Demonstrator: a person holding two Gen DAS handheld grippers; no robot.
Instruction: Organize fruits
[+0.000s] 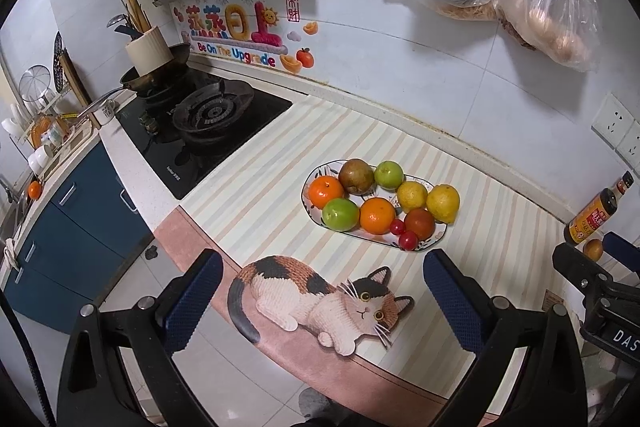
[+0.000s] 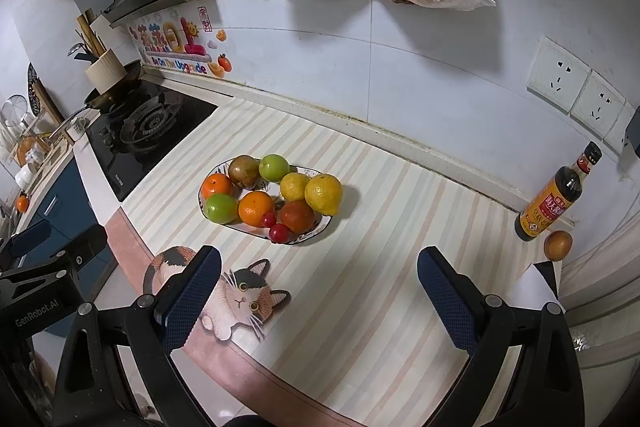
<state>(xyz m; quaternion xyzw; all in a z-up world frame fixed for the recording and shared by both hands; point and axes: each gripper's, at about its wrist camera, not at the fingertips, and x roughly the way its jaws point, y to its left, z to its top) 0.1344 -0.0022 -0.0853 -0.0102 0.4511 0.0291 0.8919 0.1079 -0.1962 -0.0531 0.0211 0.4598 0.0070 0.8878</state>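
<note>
Both grippers hover above the near edge of the striped mat, jaws spread wide and holding nothing. Left gripper sits over the cat-shaped trivet; right gripper sits just to its right, over bare mat.

Beyond the fingertips, the oval plate rests on the mat, loaded with fruit: two oranges, two green apples, a brown pear, two lemons, a dark red tomato and two cherry tomatoes at the near rim.

One brown fruit lies apart at the far right, just beside the sauce bottle. The gas stove is to the left of the mat.
</note>
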